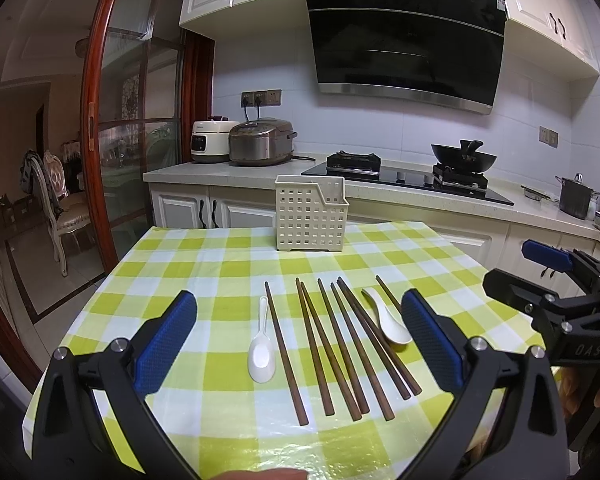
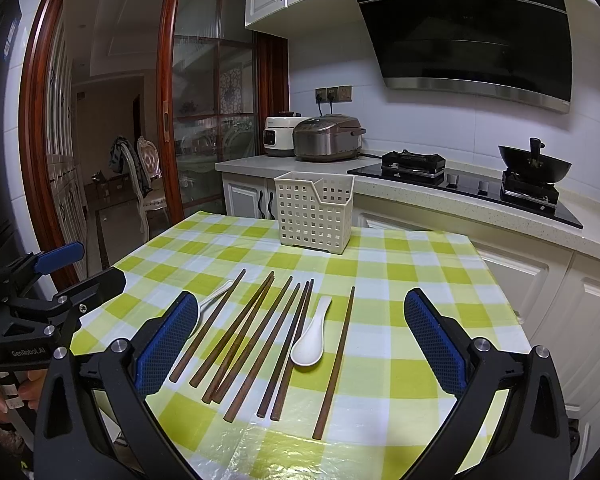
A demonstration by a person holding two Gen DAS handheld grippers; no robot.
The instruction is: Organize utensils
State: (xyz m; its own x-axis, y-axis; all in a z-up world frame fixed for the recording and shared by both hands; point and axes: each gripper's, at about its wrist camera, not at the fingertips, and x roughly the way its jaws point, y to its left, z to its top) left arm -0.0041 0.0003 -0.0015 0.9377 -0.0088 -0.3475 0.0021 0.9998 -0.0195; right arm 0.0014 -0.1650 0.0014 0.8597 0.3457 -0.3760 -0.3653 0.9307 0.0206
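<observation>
Several dark wooden chopsticks [image 1: 332, 348] [image 2: 256, 344] lie side by side on a table with a green and white checked cloth [image 1: 204, 264] [image 2: 400, 280]. One white ceramic spoon [image 1: 260, 354] rests left of them, half hidden behind a blue pad [image 2: 172, 340] in the right wrist view. A second white spoon [image 1: 388, 320] [image 2: 310, 338] lies among the right-hand chopsticks. A cream perforated utensil holder [image 1: 310, 214] [image 2: 314, 212] stands upright at the table's far edge. My left gripper [image 1: 300, 340] hovers open above the utensils, holding nothing. My right gripper [image 2: 300, 340] is likewise open and empty.
Behind the table runs a counter [image 1: 204, 170] with two rice cookers [image 1: 260, 142], a gas hob [image 1: 404, 178] and a black wok [image 1: 464, 156]. A range hood [image 1: 408, 40] hangs above. A wooden-framed glass door [image 1: 100, 120] stands left. The other gripper's body [image 1: 560, 300] shows at the right.
</observation>
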